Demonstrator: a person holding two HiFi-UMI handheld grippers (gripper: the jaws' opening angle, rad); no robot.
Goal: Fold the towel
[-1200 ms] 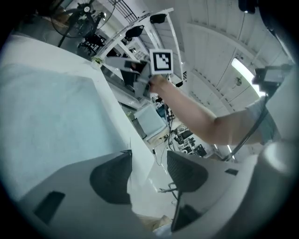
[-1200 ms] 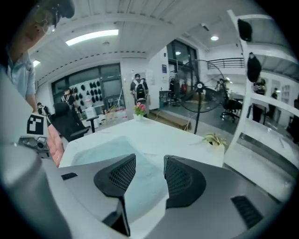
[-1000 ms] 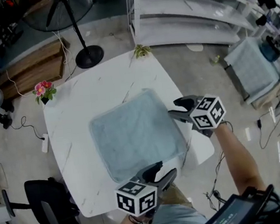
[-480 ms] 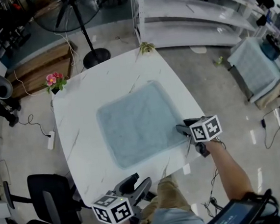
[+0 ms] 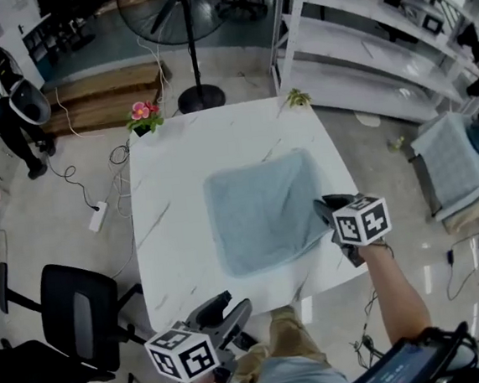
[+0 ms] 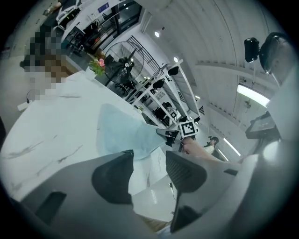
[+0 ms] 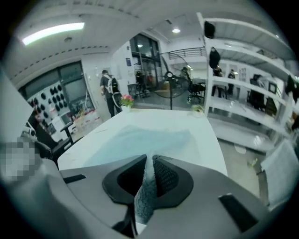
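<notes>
Jaws of the right tool (image 7: pixel 148 173) have just been closing and now pinch a fold of the pale blue terry towel (image 7: pixel 140 137). In the right gripper view I see the nubby cloth squeezed upright between the two black pads. From the head view I place the right tool (image 5: pixel 325 209) at the towel's near right corner, just at the right edge of the white marble-patterned bench (image 5: pixel 168 193). The rest of the towel (image 5: pixel 262 209) lies spread flat on the bench, right of centre. It is roughly square and turned a little against the bench edges, with bare bench to its left and beyond it.

I read the left tool (image 5: pixel 227 311) as hanging off the bench, past its near edge and above the person's legs, well apart from the towel. Its jaws stand spread, though they have just been closing a little. In the left gripper view nothing sits between them; through the gap I see only the bench edge and the floor.

A pot of pink flowers (image 5: pixel 141 113) stands at the far left corner of the bench and a small green plant (image 5: pixel 298 97) at the far right corner. A black pedestal fan (image 5: pixel 192 48) stands on the floor beyond, and a black office chair (image 5: pixel 79 315) sits left of the bench.
</notes>
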